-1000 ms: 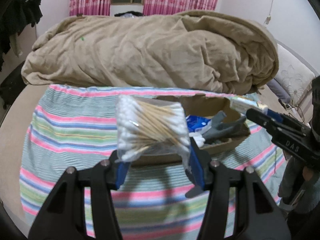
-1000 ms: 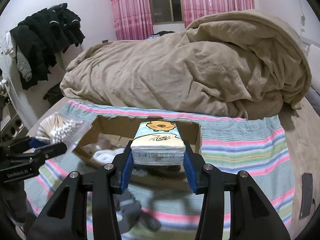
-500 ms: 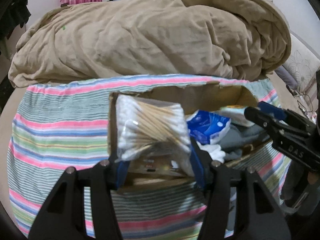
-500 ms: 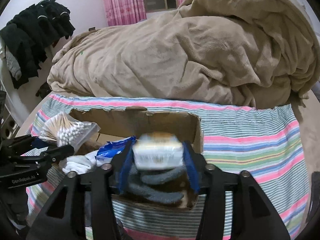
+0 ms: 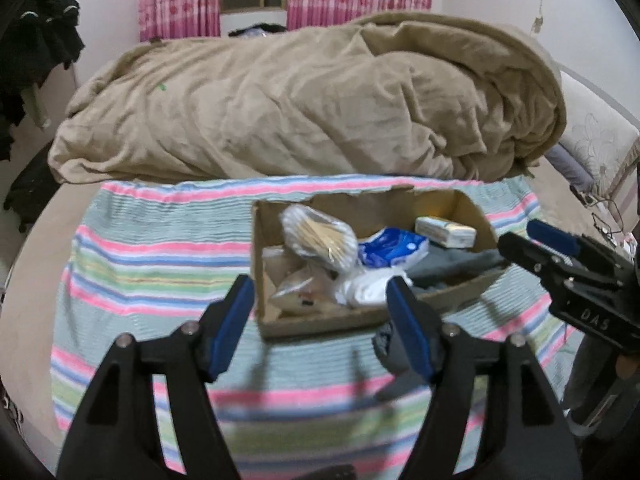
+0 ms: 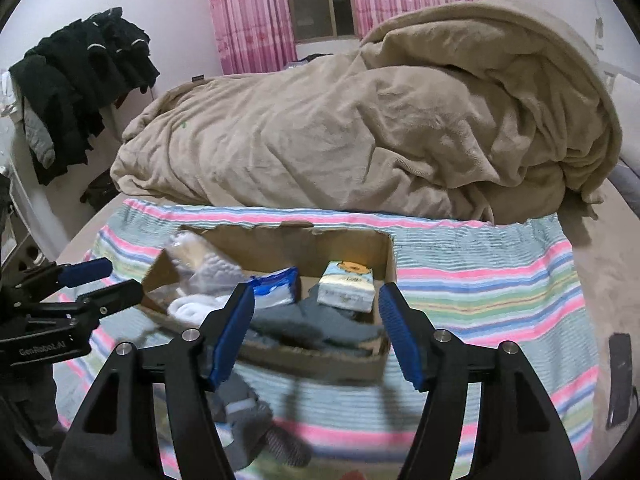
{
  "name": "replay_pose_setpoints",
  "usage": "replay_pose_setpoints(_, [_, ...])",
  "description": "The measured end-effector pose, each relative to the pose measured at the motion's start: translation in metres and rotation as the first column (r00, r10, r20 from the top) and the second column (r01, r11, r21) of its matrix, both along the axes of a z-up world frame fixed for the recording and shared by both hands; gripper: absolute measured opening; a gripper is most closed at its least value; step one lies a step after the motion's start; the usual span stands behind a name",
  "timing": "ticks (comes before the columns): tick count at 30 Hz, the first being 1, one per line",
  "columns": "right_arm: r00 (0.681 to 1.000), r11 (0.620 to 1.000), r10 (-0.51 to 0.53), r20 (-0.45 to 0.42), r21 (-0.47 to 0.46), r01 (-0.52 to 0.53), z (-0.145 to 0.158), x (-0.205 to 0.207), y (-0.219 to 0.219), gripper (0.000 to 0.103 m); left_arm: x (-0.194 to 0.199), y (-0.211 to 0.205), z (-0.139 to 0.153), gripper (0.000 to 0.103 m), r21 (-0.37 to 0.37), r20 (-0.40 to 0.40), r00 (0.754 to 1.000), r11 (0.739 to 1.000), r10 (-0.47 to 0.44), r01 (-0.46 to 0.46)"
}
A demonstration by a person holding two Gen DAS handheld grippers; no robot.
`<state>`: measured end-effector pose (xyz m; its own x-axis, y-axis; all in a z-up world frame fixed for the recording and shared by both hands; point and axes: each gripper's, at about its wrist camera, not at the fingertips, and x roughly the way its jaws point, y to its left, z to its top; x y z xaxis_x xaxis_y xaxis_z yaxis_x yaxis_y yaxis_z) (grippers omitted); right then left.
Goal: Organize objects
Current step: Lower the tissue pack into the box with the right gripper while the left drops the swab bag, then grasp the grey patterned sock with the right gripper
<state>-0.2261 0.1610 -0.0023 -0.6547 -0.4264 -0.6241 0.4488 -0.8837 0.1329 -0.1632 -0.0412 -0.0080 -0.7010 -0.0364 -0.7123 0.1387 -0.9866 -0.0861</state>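
A cardboard box (image 5: 320, 326) (image 6: 280, 246) sits on the striped cloth (image 5: 160, 240). In it lie a bag of cotton swabs (image 5: 320, 236) (image 6: 200, 260) at its left, a blue packet (image 5: 392, 246) (image 6: 276, 286), a tissue pack (image 5: 446, 232) (image 6: 347, 286) at its right, white cloth (image 5: 360, 288) and grey cloth (image 6: 304, 324). My left gripper (image 5: 320, 320) is open and empty, just in front of the box. My right gripper (image 6: 316, 328) is open and empty, above the box's near wall; it also shows in the left wrist view (image 5: 560, 256).
A grey sock (image 6: 244, 420) lies on the cloth in front of the box. A bunched tan blanket (image 5: 312, 104) fills the bed behind. Dark clothes (image 6: 80, 80) hang at the left. A dark phone-like object (image 6: 618, 380) lies at the right edge.
Both grippers moved over the box, opened and drew back. The cotton swab bag left my left gripper and the tissue pack left my right gripper; both now lie in the box.
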Motion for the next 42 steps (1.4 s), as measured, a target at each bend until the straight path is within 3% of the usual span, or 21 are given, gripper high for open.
replay_pose_setpoints(6, [1.000,0.999,-0.005,0.025,-0.046,0.006,-0.002,0.036,0.011,0.068,0.049,0.006,0.001,0.071,0.030,-0.013,1.000,0.999,0.020,-0.019])
replay_pose_setpoints(14, [0.996,0.999,0.019,0.084,-0.030,-0.017,-0.025,0.068,0.009,0.068,0.087,0.004,-0.028,0.071,0.045,0.042,0.998,0.998,0.045,-0.047])
replay_pose_setpoints(23, [0.986,0.999,0.033,0.162,-0.021,-0.030,-0.065,0.077,-0.004,0.068,0.096,0.001,-0.069,0.071,0.093,0.120,0.991,0.994,0.052,-0.063])
replay_pose_setpoints(33, [0.977,0.999,0.036,0.208,0.012,-0.040,-0.098,0.049,-0.027,0.067,0.087,-0.006,-0.099,0.071,0.096,0.171,0.984,0.993,0.057,-0.075])
replay_pose_setpoints(35, [0.979,0.999,0.029,0.202,0.024,-0.034,-0.102,0.048,-0.029,0.047,0.087,-0.006,-0.101,0.071,0.096,0.175,0.983,0.993,0.057,-0.074])
replay_pose_setpoints(37, [0.980,0.999,0.036,0.197,0.020,-0.041,-0.103,0.049,-0.028,0.033,0.087,-0.005,-0.100,0.071,0.093,0.170,0.984,0.993,0.055,-0.072])
replay_pose_setpoints(42, [0.983,0.998,0.051,0.179,0.014,-0.054,-0.093,0.055,-0.023,0.026,0.088,-0.005,-0.090,0.071,0.091,0.151,0.987,0.993,0.059,-0.073])
